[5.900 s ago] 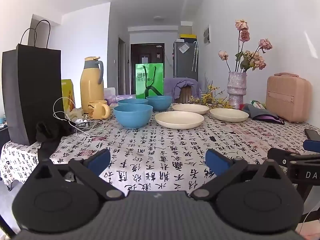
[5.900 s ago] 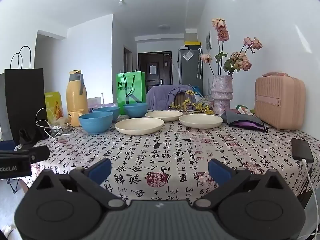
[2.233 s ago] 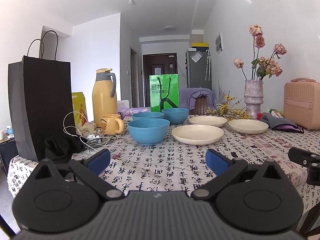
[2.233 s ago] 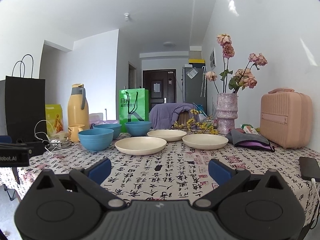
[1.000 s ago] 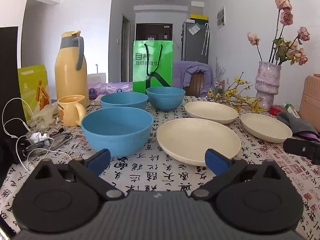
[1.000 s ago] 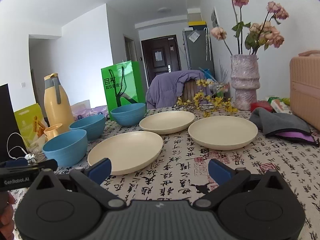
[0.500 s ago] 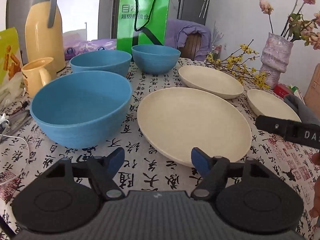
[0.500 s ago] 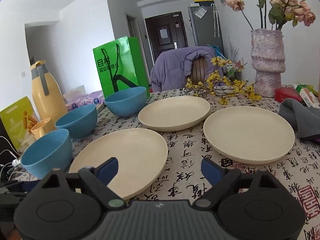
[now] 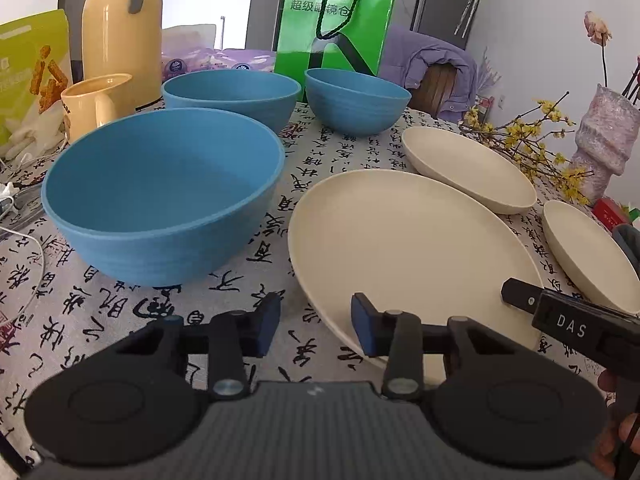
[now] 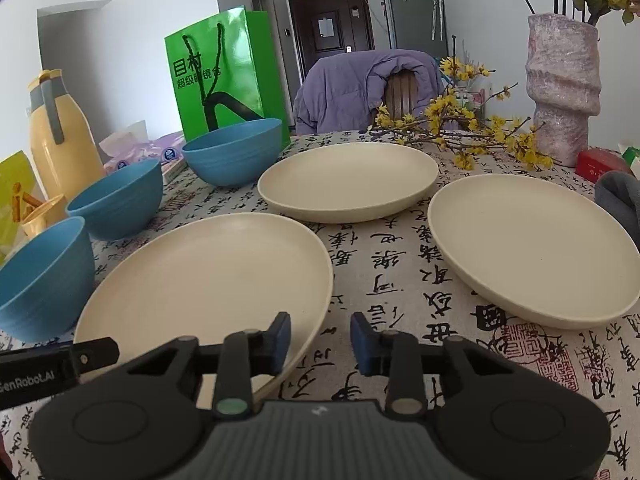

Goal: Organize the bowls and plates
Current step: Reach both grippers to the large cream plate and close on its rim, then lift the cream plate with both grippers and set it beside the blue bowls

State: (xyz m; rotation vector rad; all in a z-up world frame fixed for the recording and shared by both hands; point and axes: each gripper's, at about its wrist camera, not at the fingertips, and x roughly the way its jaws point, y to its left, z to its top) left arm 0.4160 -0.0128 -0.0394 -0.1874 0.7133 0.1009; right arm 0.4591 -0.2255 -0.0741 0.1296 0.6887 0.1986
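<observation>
Both grippers sit low over the near rim of the nearest cream plate [image 9: 408, 240]. Your left gripper [image 9: 315, 325] and right gripper [image 10: 320, 340] have just been closing, and each now stands partly closed with only the printed tabletop [image 10: 400, 264] showing between its pads, pinching nothing. One pad of each gripper overlaps the rim; whether it touches is unclear. My judgement: pick one gripper for this plate, slide one pad under the lip and one over it, then squeeze and lift level. The plate is shallow, matte and plain cream with a low raised edge. It lies flat between the nearest blue bowl [image 9: 160, 196] and two matching plates [image 10: 348, 180] [image 10: 532, 248] farther back.
</observation>
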